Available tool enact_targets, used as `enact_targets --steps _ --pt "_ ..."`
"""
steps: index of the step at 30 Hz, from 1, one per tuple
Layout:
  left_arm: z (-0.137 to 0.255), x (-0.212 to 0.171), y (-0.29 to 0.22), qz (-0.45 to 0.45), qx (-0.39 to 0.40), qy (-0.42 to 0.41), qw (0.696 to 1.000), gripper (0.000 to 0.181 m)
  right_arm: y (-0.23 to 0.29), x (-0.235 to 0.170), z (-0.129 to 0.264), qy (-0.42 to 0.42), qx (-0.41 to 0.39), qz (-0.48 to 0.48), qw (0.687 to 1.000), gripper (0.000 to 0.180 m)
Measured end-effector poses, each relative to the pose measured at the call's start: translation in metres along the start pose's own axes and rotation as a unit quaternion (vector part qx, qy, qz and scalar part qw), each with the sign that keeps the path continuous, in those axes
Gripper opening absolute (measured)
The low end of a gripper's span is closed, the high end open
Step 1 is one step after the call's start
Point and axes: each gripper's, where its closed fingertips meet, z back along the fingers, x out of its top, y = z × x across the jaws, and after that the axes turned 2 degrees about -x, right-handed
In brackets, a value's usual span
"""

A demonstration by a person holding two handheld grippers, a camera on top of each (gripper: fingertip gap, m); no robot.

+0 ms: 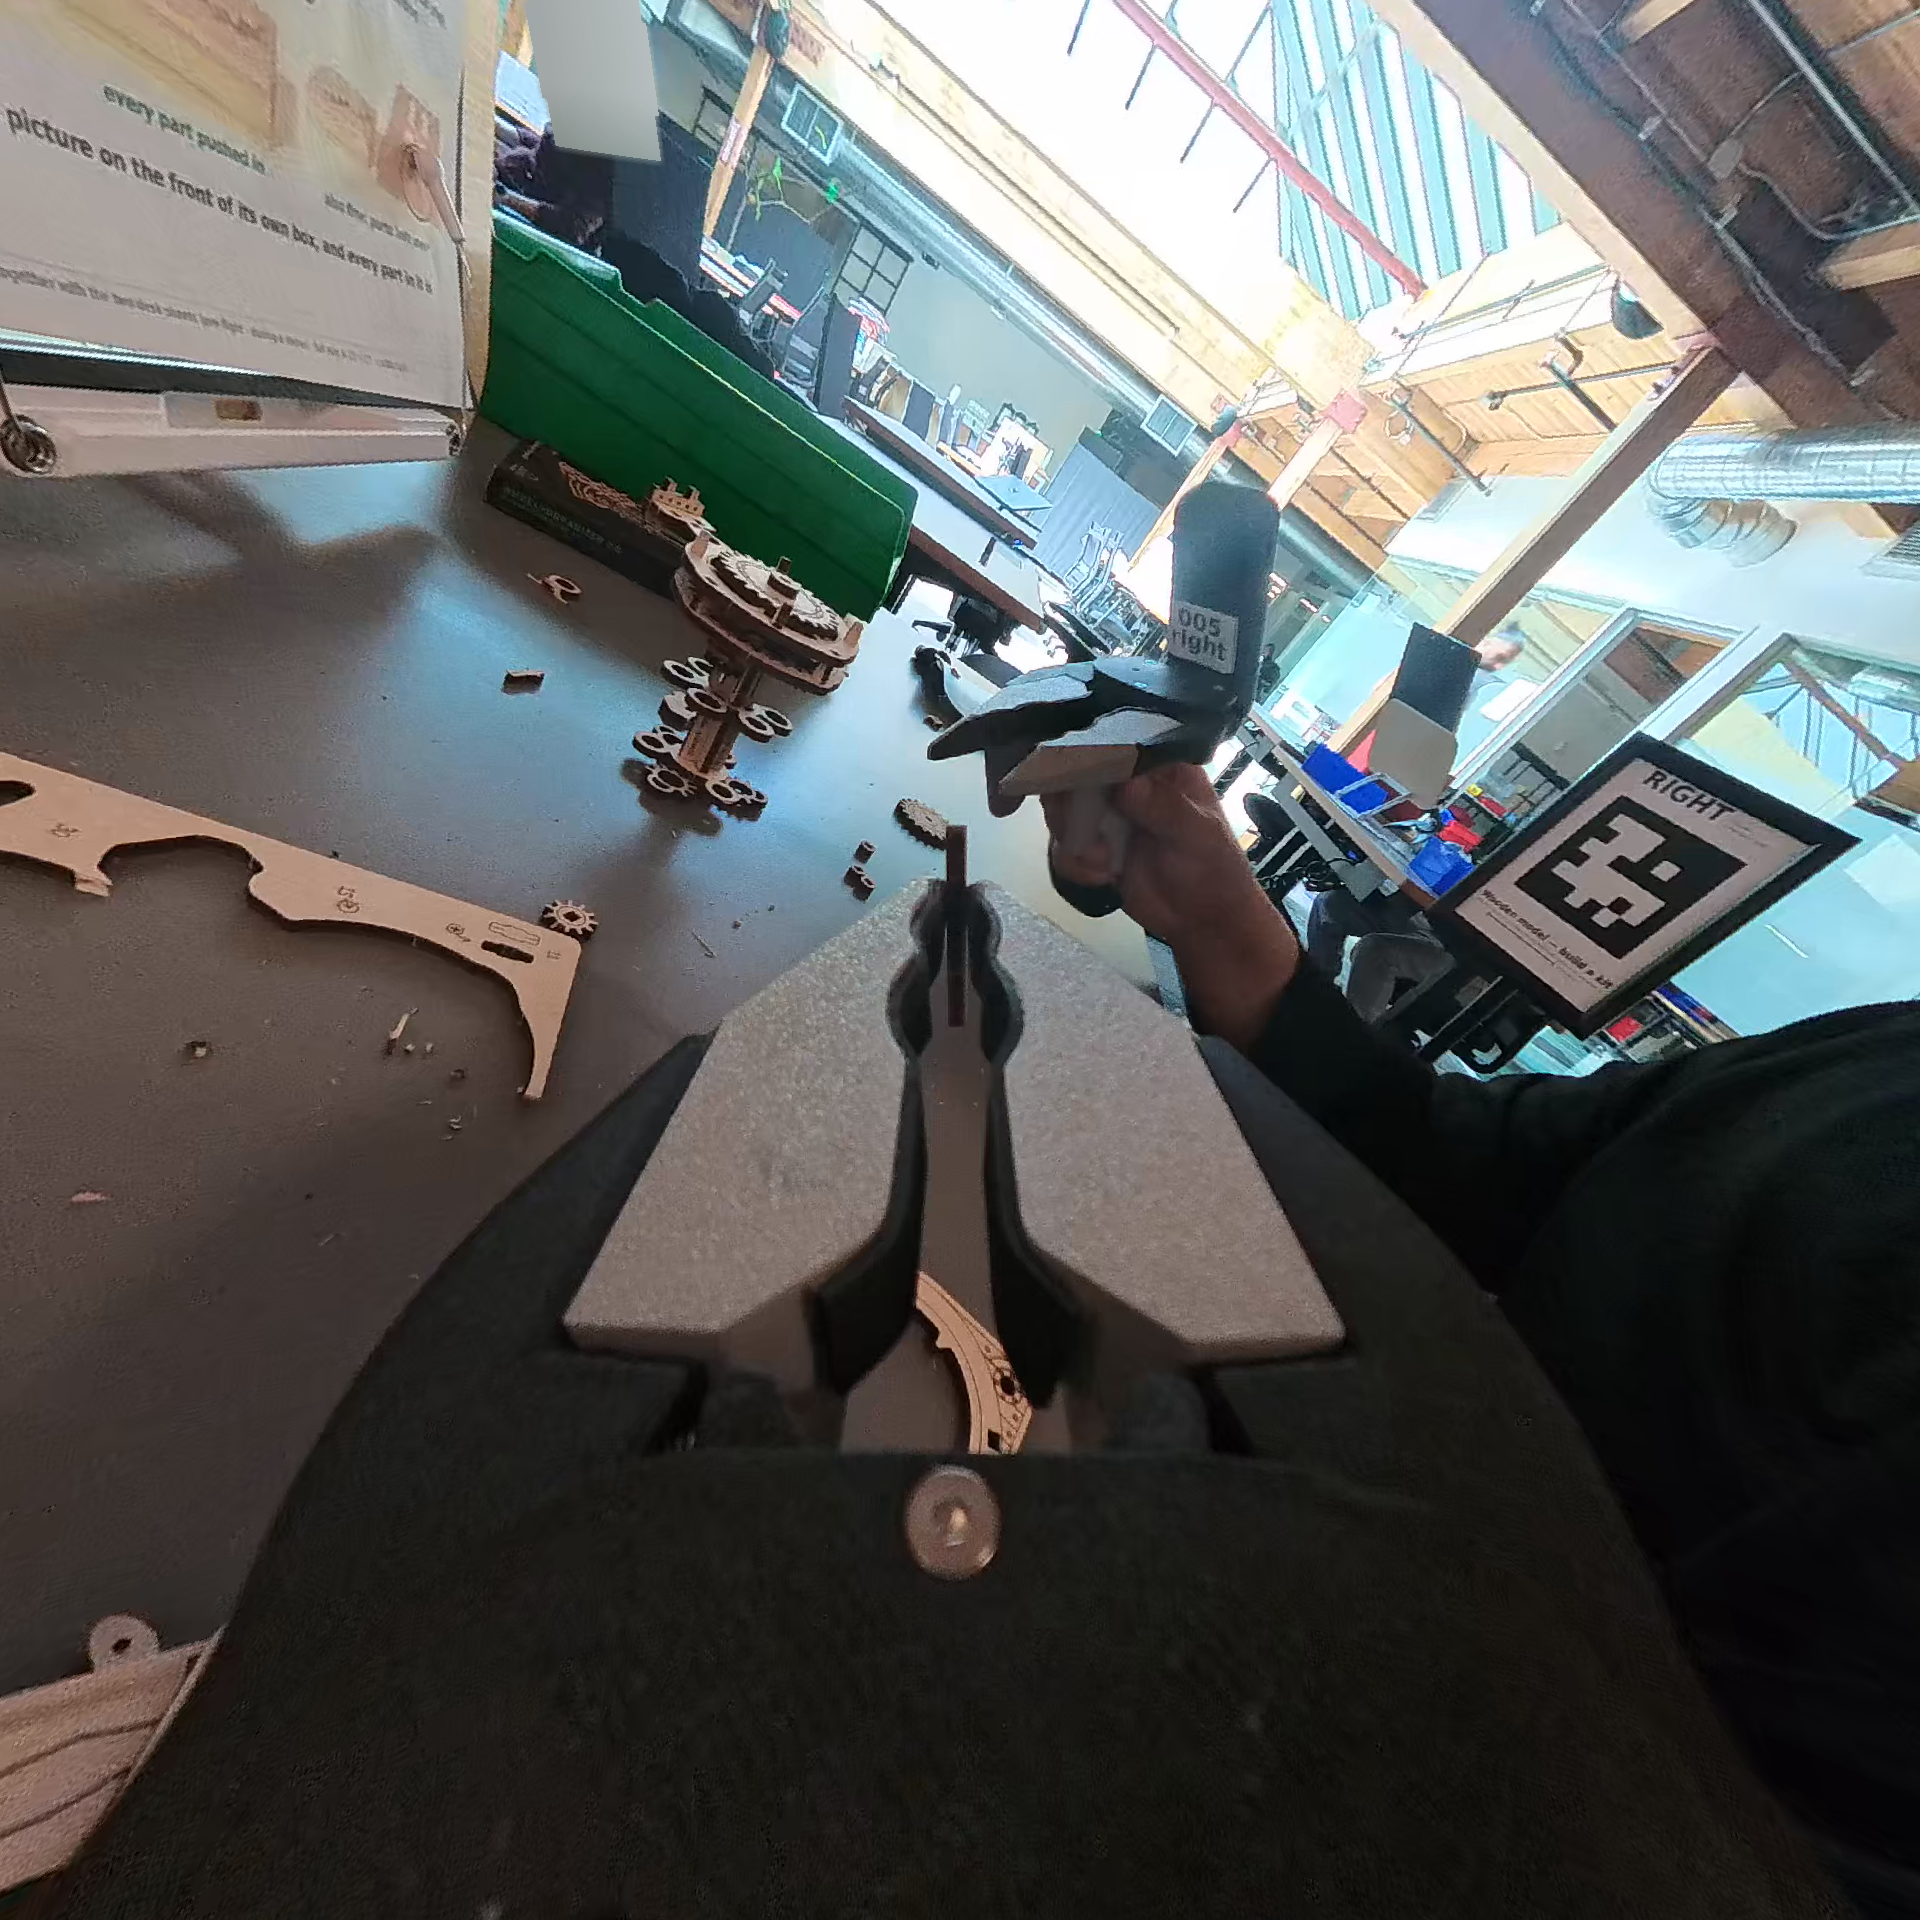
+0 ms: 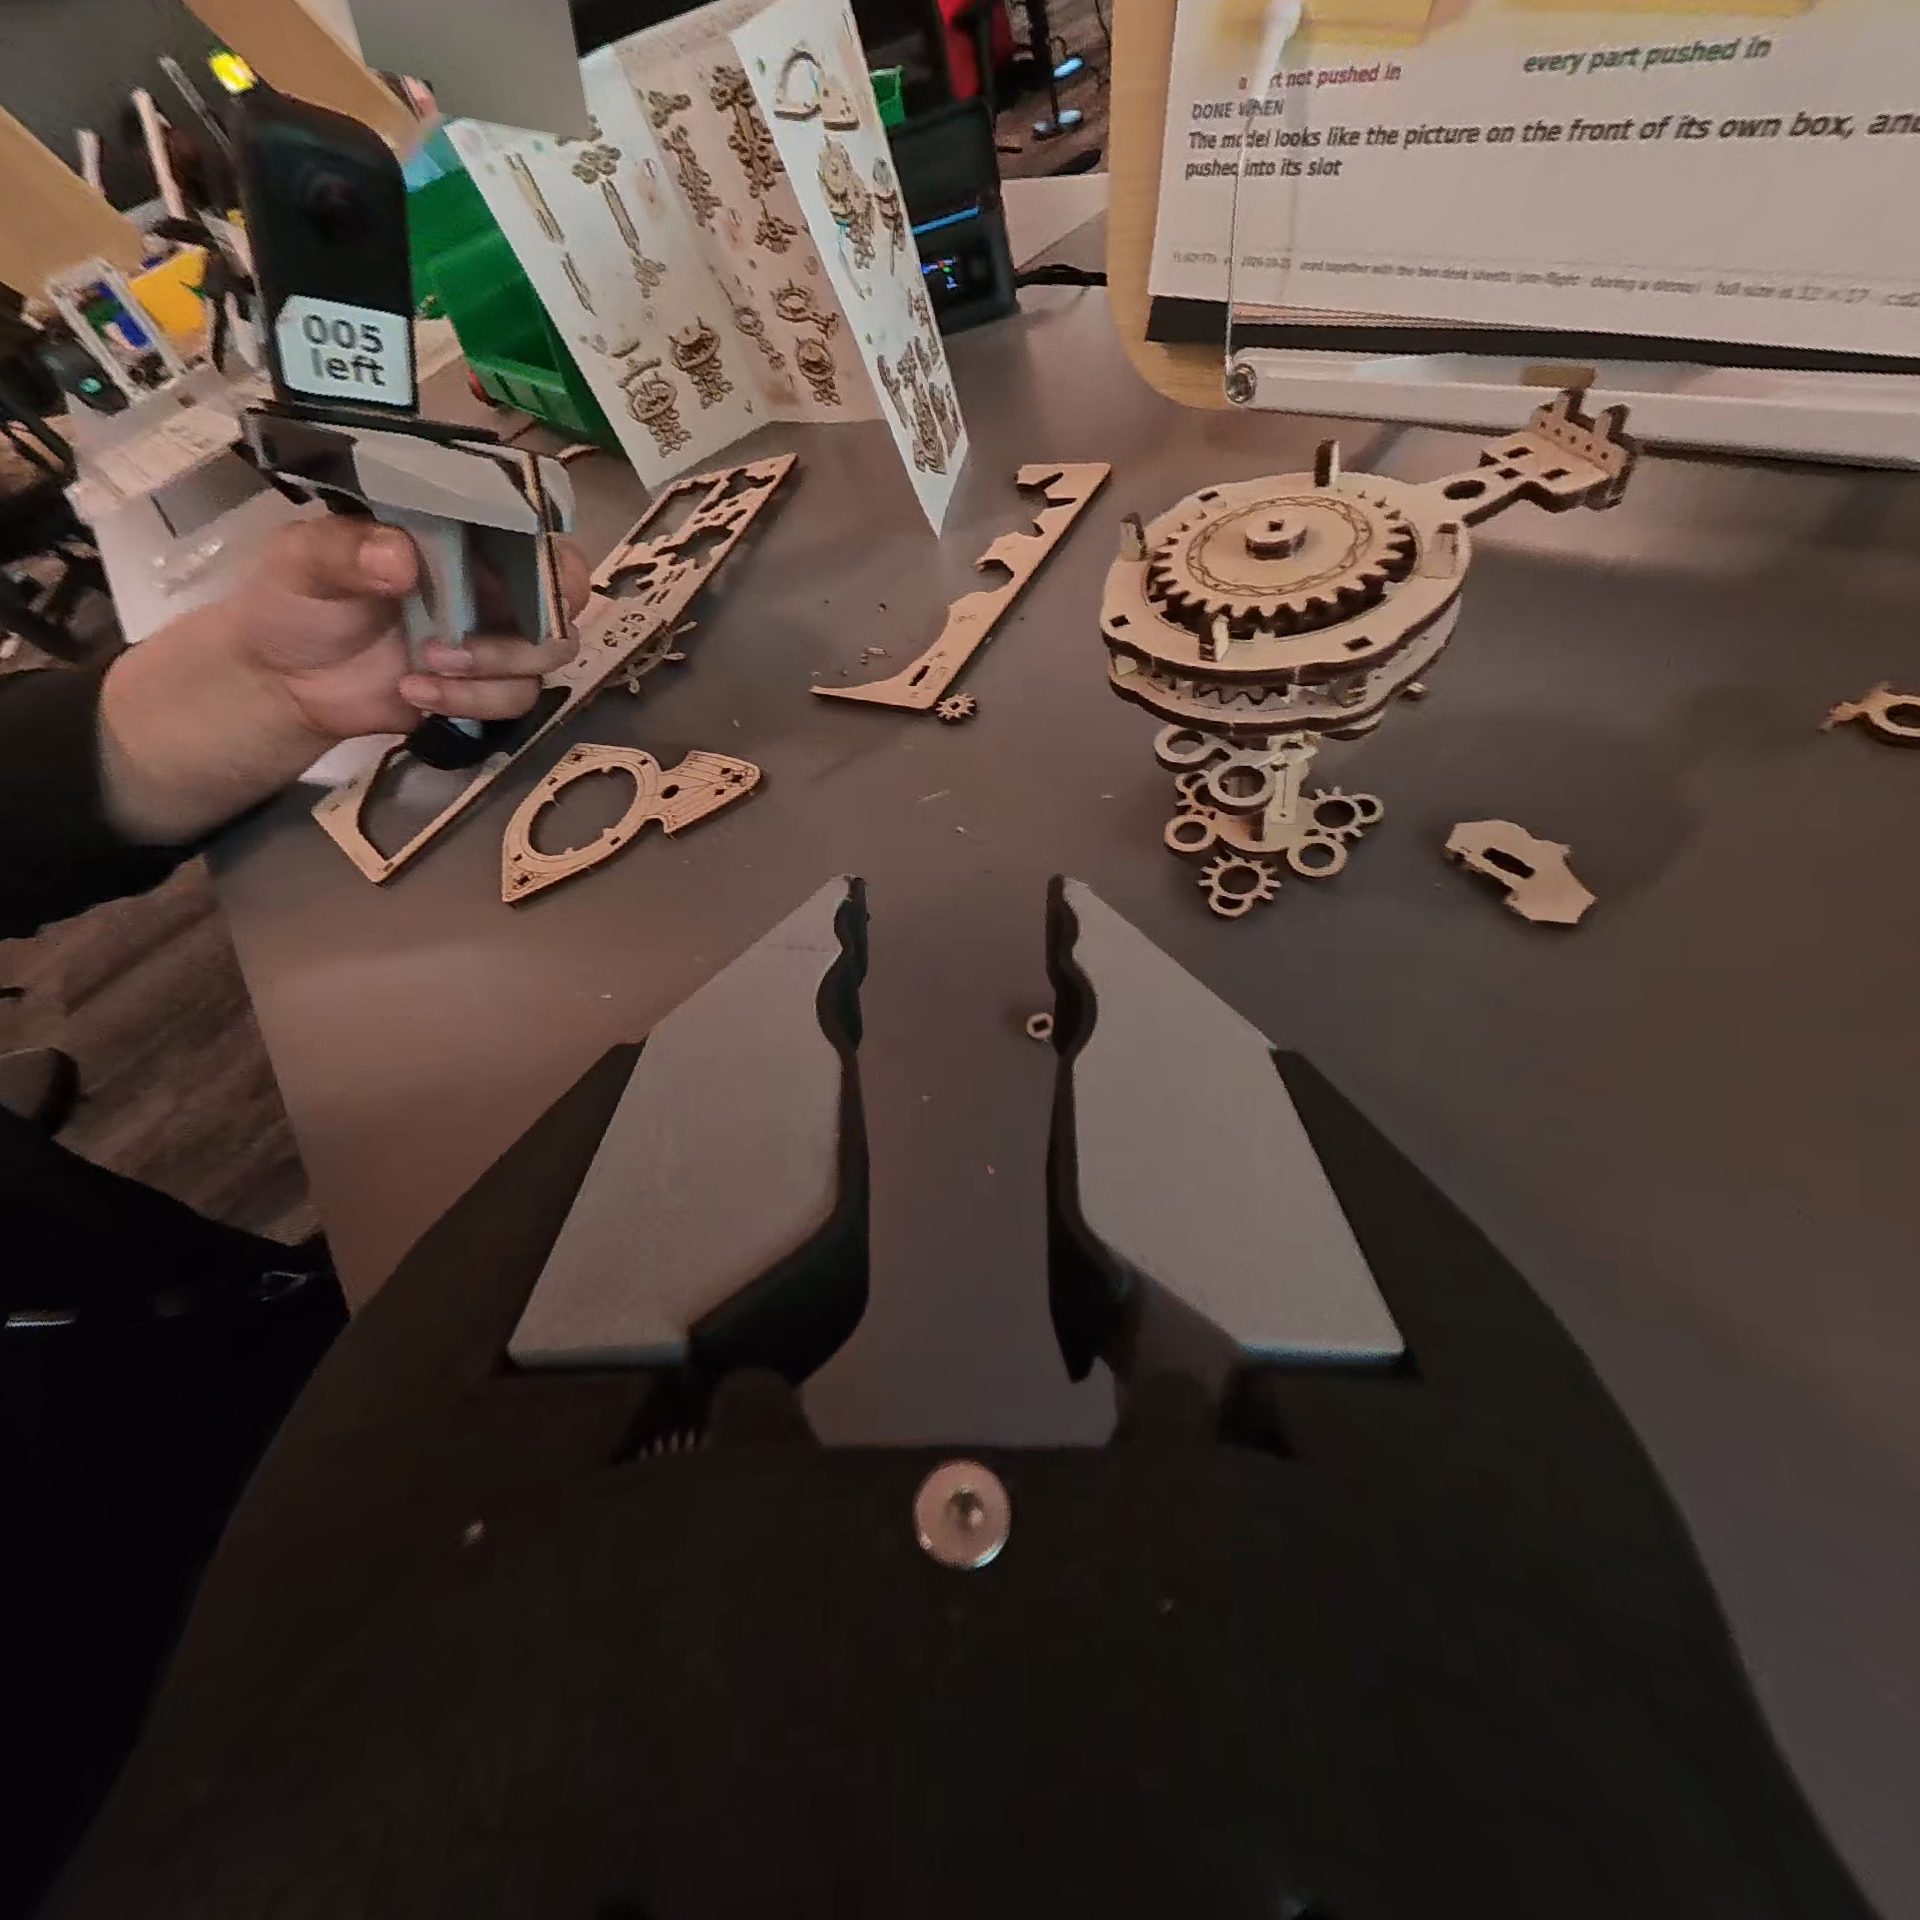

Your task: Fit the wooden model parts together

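Note:
My left gripper [image 1: 951, 904] is shut on a thin dark-edged wooden part [image 1: 954, 852], seen edge-on and sticking up past the fingertips. My right gripper [image 2: 954, 904] is open and empty, low over the grey table [image 2: 1558, 1143]. The part-built wooden model [image 2: 1278, 603], a geared disc on a stem with ringed feet, stands ahead and to its right; it also shows in the left wrist view [image 1: 748, 644]. A hand holds the left gripper [image 2: 520, 499] raised at the far left of the right wrist view. The right gripper [image 1: 971, 774] hangs just beyond the held part.
Loose wooden pieces lie around: a ring-shaped plate [image 2: 613, 821], an emptied sheet frame [image 2: 665, 561], a cut strip [image 2: 977, 613], a small gear [image 2: 956, 708], a tiny ring [image 2: 1037, 1027] and a slotted piece [image 2: 1517, 868]. A folded leaflet [image 2: 748, 229], a paper board [image 2: 1558, 156] and a green bin [image 1: 675, 416] stand behind. Left tips to right tips: about 15 cm. From my right tips it is roughly 12 cm to the slotted piece [image 2: 1517, 868]; from my left, 25 cm.

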Motion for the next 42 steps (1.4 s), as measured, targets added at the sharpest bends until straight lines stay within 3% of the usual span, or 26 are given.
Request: enact_targets --steps 13,25,34,42 --pt "0.003 0.001 0.001 0.018 -0.003 -0.002 1.0 0.001 0.028 0.014 -0.034 -0.034 0.041 0.066 0.996 0.027" --pt "0.009 0.011 0.004 0.052 -0.011 -0.03 0.998 0.0 0.035 0.018 -0.029 -0.061 0.066 0.041 0.995 0.034" --pt "0.005 0.017 -0.01 0.068 -0.057 -0.054 0.995 0.001 0.13 0.028 -0.09 -0.012 0.215 -0.02 0.976 0.03" --pt "0.005 0.017 -0.013 0.064 -0.058 -0.053 0.995 0.001 0.141 0.04 -0.109 -0.021 0.254 -0.065 0.965 0.017"
